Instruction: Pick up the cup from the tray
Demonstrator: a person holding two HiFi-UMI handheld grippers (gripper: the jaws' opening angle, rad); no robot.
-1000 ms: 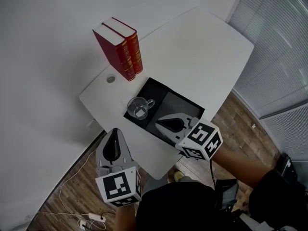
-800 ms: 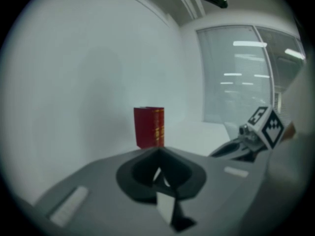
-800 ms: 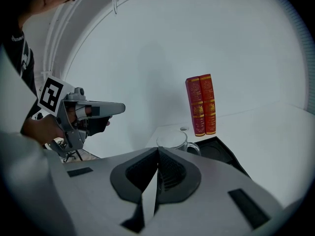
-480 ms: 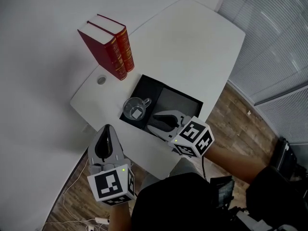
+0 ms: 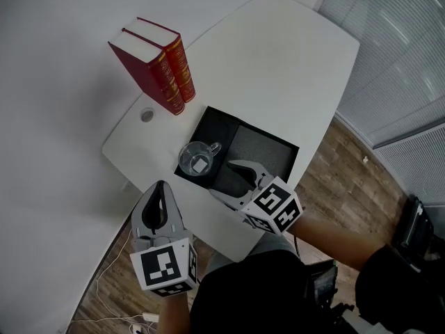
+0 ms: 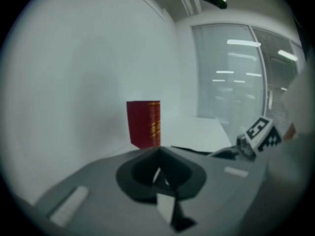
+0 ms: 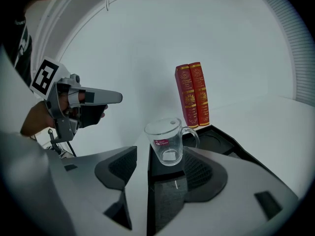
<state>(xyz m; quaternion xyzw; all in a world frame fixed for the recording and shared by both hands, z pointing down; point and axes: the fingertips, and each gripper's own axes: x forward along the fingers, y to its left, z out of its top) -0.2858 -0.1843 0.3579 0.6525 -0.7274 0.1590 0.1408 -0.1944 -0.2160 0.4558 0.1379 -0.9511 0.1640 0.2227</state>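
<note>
A clear glass cup (image 5: pixel 197 158) (image 7: pixel 169 141) with a handle stands upright in the left half of the black tray (image 5: pixel 224 126) (image 7: pixel 220 140) on the white table. My right gripper (image 5: pixel 224 178) (image 7: pixel 165 168) is low over the tray's near side and points at the cup. Its jaws have just been opening and stand open; nothing is between them, and the cup stands just ahead of the tips. My left gripper (image 5: pixel 160 186) (image 6: pixel 158 150) hovers off the table's near left edge, shut and holding nothing.
Two red books (image 5: pixel 156 65) (image 7: pixel 193 95) stand upright behind the tray at the table's left. A round cable hole (image 5: pixel 147 115) lies beside them. The white table (image 5: pixel 285 61) stretches away to the right. Cables lie on the wooden floor (image 5: pixel 111 284).
The right gripper's jaws were together and now stand apart. That gripper has sunk closer to the tray. The left gripper has dropped a little.
</note>
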